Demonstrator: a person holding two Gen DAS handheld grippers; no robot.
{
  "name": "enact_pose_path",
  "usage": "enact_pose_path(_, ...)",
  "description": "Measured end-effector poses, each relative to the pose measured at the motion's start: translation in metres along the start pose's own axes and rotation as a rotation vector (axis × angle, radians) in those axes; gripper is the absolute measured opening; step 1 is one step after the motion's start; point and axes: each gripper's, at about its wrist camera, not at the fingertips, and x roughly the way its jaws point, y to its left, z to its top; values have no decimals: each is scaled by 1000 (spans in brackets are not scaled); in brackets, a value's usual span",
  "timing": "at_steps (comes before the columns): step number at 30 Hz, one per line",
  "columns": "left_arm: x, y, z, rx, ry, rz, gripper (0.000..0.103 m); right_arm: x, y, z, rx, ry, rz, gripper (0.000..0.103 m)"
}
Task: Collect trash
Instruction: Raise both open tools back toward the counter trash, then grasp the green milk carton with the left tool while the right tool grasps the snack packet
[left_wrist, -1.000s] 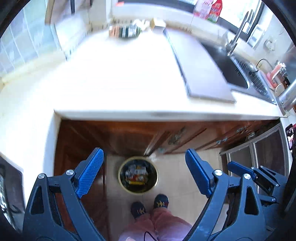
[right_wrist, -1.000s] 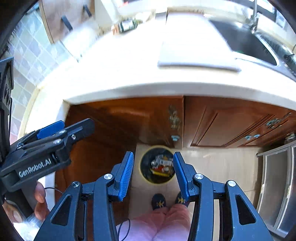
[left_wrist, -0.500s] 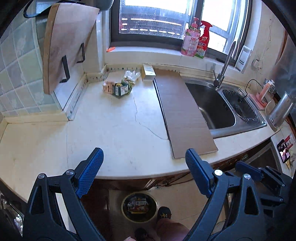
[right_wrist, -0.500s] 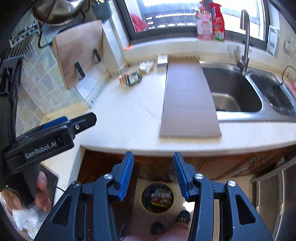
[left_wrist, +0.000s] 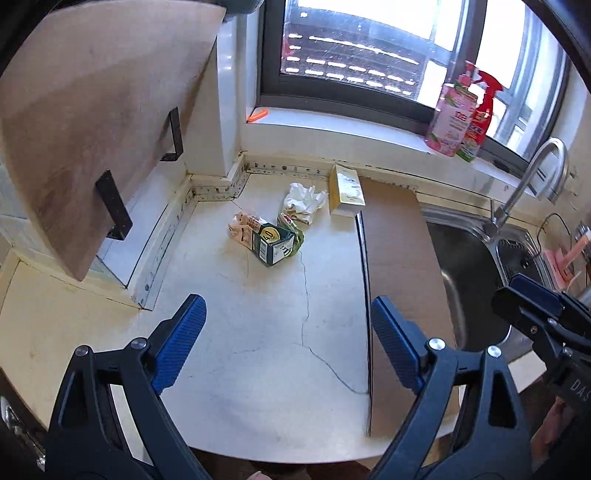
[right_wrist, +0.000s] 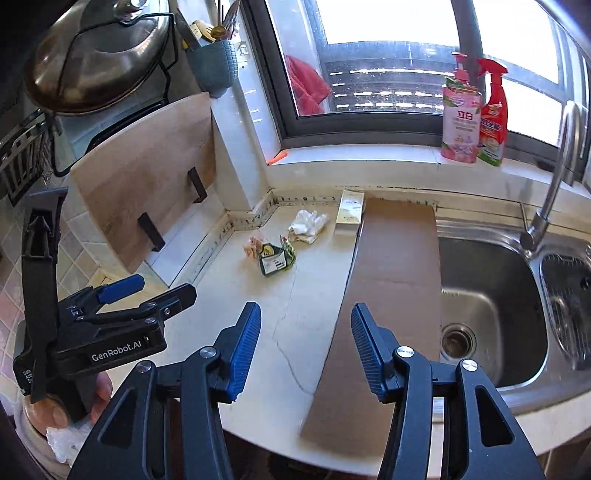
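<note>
Against the tiled wall on the left, a wooden cutting board (right_wrist: 147, 177) leans in black brackets, with a steel pot lid (right_wrist: 92, 59) hanging above it. Below and in front, the left gripper (left_wrist: 288, 343) hangs over the pale, cracked table (left_wrist: 258, 350), its jaws spread wide with nothing between them. Near the back corner of the table lies the trash: a crumpled pinkish wrapper (left_wrist: 245, 225) touching a dark green carton (left_wrist: 279, 245) tipped on its side, a wadded white tissue (left_wrist: 304, 201) just behind them, and a yellow-white box (left_wrist: 347, 192) beside the tissue. Right of the box, a brown cardboard sheet (right_wrist: 391, 280) runs from the back wall to the table's front edge, its right side overlapping the steel sink (right_wrist: 491, 295). The right gripper (right_wrist: 306, 347) hovers over the front of the table and the cardboard's near end; its jaws are opening, about halfway apart, and hold nothing. On the window sill stand a pink soap bottle (right_wrist: 460, 122) and a red spray bottle (right_wrist: 493, 114).
</note>
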Motion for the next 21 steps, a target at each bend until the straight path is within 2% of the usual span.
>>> enact_pose_path(5,81,17,44,-128,84,60,89,91,-41,64,17,68,70,52)
enact_pose_path(8,132,34,61,-209,152,96,89,145,-55,86,9,105,89,52)
enact_pose_path(15,225,65,78,-342,270,149,89,250,-66,102,27,197,172,52)
enact_pose_path(21,262,81,85,-420,300,150,89,309,-55,93,25,261,227,52)
